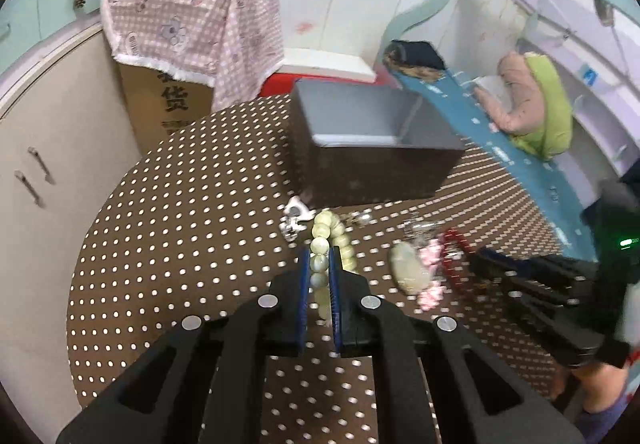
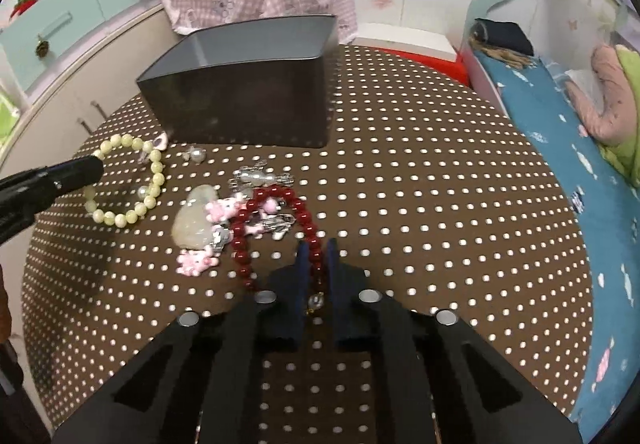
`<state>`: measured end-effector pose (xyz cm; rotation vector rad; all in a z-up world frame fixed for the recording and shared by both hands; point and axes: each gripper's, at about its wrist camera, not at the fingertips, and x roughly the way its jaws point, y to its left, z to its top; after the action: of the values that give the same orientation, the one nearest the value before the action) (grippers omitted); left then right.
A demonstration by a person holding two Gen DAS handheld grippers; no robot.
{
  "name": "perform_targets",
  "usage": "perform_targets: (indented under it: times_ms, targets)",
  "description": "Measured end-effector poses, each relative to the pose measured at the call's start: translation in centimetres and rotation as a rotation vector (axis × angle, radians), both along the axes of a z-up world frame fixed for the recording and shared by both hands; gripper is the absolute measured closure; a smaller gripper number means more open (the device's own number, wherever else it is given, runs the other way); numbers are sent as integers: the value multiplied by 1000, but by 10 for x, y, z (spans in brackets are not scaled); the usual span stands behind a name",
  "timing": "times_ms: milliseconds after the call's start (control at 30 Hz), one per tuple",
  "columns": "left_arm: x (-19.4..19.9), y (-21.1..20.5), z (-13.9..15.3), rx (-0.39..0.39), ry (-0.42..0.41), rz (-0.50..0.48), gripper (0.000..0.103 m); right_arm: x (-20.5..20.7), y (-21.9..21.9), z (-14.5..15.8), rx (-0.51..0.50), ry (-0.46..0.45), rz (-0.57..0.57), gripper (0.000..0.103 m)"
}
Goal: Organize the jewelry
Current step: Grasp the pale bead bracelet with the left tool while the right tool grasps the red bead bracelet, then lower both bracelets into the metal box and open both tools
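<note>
My left gripper [image 1: 320,256] is shut on a pale green bead bracelet [image 1: 326,228], whose loop hangs from the pads just above the table. In the right wrist view that bracelet [image 2: 156,172] is a full ring at the left, with the left gripper [image 2: 94,166] on its upper left part. My right gripper [image 2: 316,248] is shut on a dark red bead bracelet [image 2: 300,210], which still lies on the cloth. Beside it lie a pale stone pendant [image 2: 192,224], pink charms [image 2: 196,262] and silver and pearl pieces [image 2: 256,176]. An open dark grey box [image 2: 248,112] stands behind the jewelry.
The round table [image 2: 420,204] has a brown cloth with white dots. A bed with a blue sheet [image 2: 540,124] runs along its right side. A cardboard box under a pink checked cloth [image 1: 168,100] and a cupboard [image 1: 60,164] stand behind and to the left.
</note>
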<state>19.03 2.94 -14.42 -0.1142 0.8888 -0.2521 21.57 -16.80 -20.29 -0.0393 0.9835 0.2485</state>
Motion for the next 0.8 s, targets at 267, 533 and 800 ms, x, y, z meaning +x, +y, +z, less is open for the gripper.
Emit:
perform_targets:
  times_ms: [267,533,800]
  targets:
    - [-7,-3,39,-85,-61,-77,95,-13,-4,36,80,-63,20,95]
    - [6,-10,80,-138,-118,-145,95,-14,-13,86,88,-158,26,95]
    - [47,-23,103,-166,-133,-184,95,10,-15,137,85,-254,21,95]
